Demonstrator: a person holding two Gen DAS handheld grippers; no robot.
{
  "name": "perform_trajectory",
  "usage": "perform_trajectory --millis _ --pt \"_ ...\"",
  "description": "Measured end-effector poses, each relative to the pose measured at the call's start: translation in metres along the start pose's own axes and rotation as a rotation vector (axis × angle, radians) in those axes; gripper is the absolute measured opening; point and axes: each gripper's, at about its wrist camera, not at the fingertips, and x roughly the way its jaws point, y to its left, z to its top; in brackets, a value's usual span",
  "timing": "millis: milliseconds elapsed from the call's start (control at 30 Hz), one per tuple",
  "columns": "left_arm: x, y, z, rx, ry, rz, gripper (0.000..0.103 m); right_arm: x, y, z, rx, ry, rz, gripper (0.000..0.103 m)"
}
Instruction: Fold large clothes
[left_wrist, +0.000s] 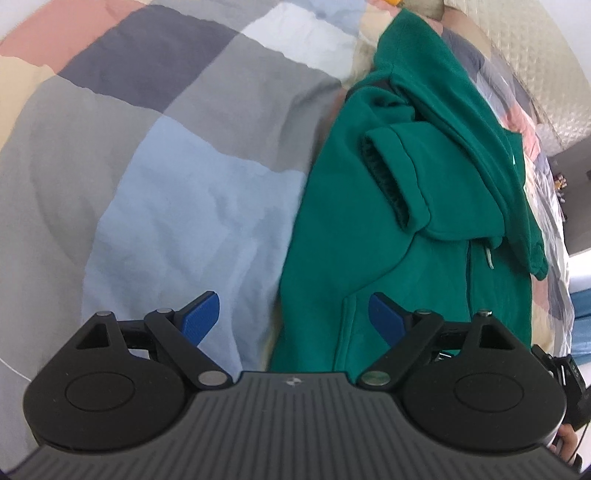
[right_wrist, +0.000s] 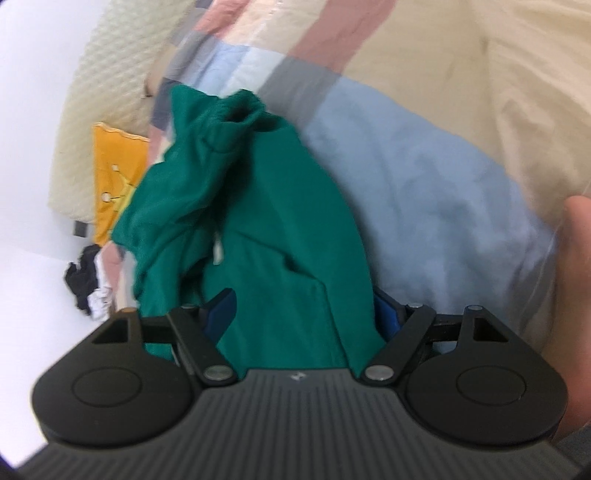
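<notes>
Green jacket (left_wrist: 369, 221): lying on the checked bedcover (left_wrist: 166, 184)
Left gripper (left_wrist: 294, 317): fingers spread over the jacket's edge; nothing pinched
Right gripper (right_wrist: 304, 314): fingers wide; jacket fabric bunched between them; grip unclear

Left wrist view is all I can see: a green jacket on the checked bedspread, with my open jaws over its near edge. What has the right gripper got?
Observer: Green jacket fabric fills the gap between the right gripper fingers. I can't tell if it's clamped.
Operator: Is anything lying beyond the jacket?
Observer: A yellow cloth lies just past it, against cream quilting.
Operator: Any other clothes?
Observer: A dark and white heap sits past the bedding's edge.
</notes>
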Motion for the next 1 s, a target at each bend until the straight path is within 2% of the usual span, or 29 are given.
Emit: perform_trajectory --millis 167,367,500,600,700,733,800,900,1000 --pt "0.017 -0.009 0.005 0.044 0.069 -0.031 0.088 0.001 0.000 -0.001 -0.015 0.007 -0.009 0.079" --pt "0.050 -0.029 0.011 0.106 0.193 0.075 0.079 -0.002 -0.010 -0.002 0.059 -0.021 -0.001 0.079" --pt "0.053 -0.051 0.007 0.217 0.219 0.011 0.077 -0.001 -0.011 -0.002 0.056 -0.019 -0.002 0.079" --pt "0.043 -0.074 0.000 0.312 0.195 -0.037 0.077 0.000 -0.017 0.002 0.091 -0.023 0.000 0.078" --pt "0.033 -0.084 -0.005 0.313 0.163 -0.097 0.077 -0.002 -0.020 0.001 0.114 -0.024 0.014 0.078" --pt "0.032 -0.085 -0.006 0.315 0.160 -0.095 0.077 -0.002 -0.020 0.001 0.108 -0.022 0.013 0.078" --pt "0.033 -0.084 -0.007 0.297 0.169 -0.054 0.077 -0.003 -0.019 0.000 0.104 -0.022 0.011 0.078" --pt "0.039 -0.081 -0.007 0.251 0.197 0.054 0.075 -0.002 -0.017 -0.001 0.096 -0.026 0.000 0.077" --pt "0.048 -0.080 -0.007 0.267 0.224 0.136 0.074 0.000 -0.014 -0.001 0.078 -0.025 -0.027 0.076"
